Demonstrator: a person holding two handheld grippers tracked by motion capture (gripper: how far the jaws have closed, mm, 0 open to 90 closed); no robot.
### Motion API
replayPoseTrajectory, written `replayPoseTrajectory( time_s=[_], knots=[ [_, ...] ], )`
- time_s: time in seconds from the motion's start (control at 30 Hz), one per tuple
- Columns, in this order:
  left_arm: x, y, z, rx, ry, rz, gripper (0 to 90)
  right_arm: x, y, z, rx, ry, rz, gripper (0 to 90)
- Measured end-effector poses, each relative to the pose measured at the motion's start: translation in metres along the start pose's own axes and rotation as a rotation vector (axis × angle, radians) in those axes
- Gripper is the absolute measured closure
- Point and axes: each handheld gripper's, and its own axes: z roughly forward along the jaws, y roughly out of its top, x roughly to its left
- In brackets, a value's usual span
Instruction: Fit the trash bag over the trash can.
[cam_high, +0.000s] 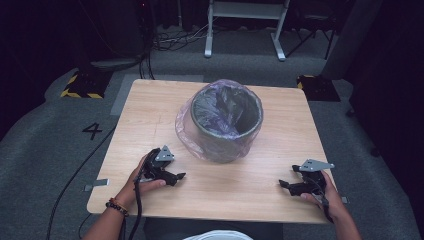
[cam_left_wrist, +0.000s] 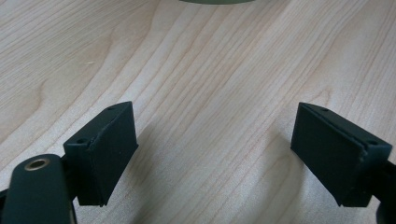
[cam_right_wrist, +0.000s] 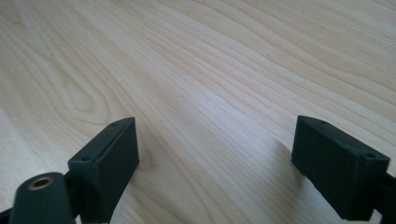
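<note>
Dim grey-carpeted room, pale wood tabletop. High view: grey bin, standing mid-tabletop, is wearing a loose purple liner bag; left gripper and right gripper are resting well apart from it. Bag is likely handling light, soft, slippery; pinch the overhang at the rim. Left gripper view: jaws are standing wide apart, bin base ahead. Right gripper view: jaws apart over bare wood.
</note>
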Motion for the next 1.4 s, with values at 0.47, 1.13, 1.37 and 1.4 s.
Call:
replayPoseTrajectory(
  time_s=[0.47, 1.13, 1.37, 1.4],
  knots=[
    [0.0, 0.0, 0.0, 0.0, -0.002, 0.001, 13.8, -0.012, -0.008, -0.009, -0.001, -0.057, 0.052, 14.8],
    [0.0, 0.001, 0.001, 0.001, -0.005, 0.002, 13.3, -0.011, -0.009, -0.009, -0.002, -0.062, 0.056, 14.8],
    [0.0, 0.001, 0.001, 0.001, -0.005, 0.002, 13.1, -0.011, -0.009, -0.009, -0.002, -0.062, 0.056, 14.8],
    [0.001, 0.001, 0.001, 0.002, -0.005, 0.004, 13.0, -0.011, -0.009, -0.009, -0.002, -0.062, 0.056, 14.8]
  ],
)
